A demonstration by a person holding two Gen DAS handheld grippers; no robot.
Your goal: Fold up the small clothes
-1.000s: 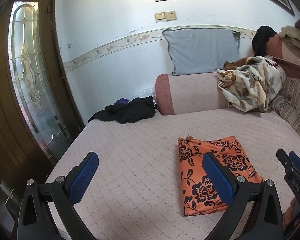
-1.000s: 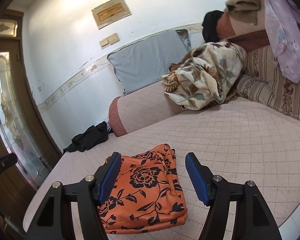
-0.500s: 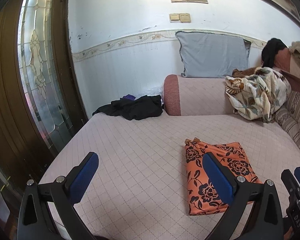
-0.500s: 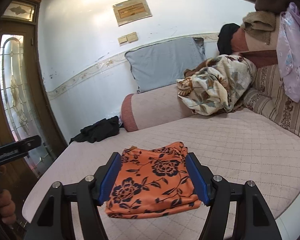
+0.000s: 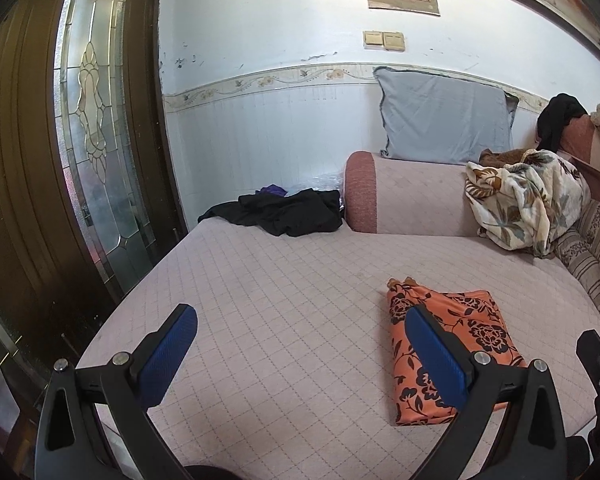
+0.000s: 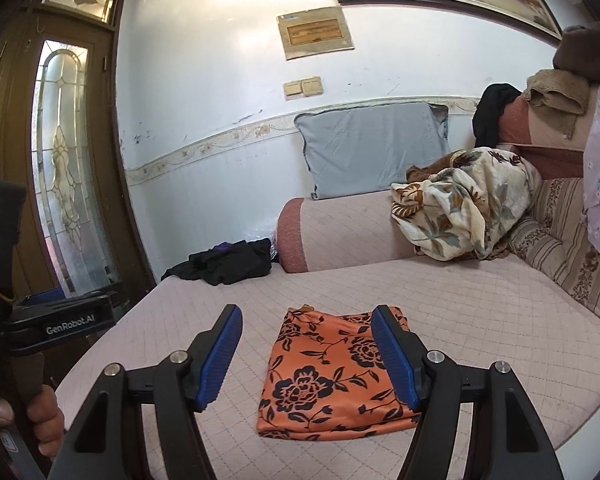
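An orange garment with black flowers [image 6: 332, 372] lies folded into a flat rectangle on the pink quilted bed [image 6: 460, 304]; the left wrist view has the orange garment [image 5: 460, 344] at lower right. My right gripper [image 6: 306, 354] hangs open above the bed in front of it, nothing between its blue pads. My left gripper [image 5: 300, 348] is open too, over bare bed left of the garment. A dark crumpled garment [image 5: 284, 212] lies at the bed's far left corner, also seen as the dark garment [image 6: 224, 262] in the right wrist view.
A pink bolster [image 6: 340, 228] and grey pillow [image 6: 372, 148] line the back wall. A floral blanket [image 6: 464, 208] is heaped at the back right, beside striped cushions [image 6: 572, 248]. A wooden door with a glass panel [image 5: 92, 160] stands left. A hand [image 6: 40, 420] holds the left gripper's handle.
Both grippers have drawn back and risen from the folded orange garment, which now sits farther off and smaller. Both views have rolled towards level. The jaws stayed open.
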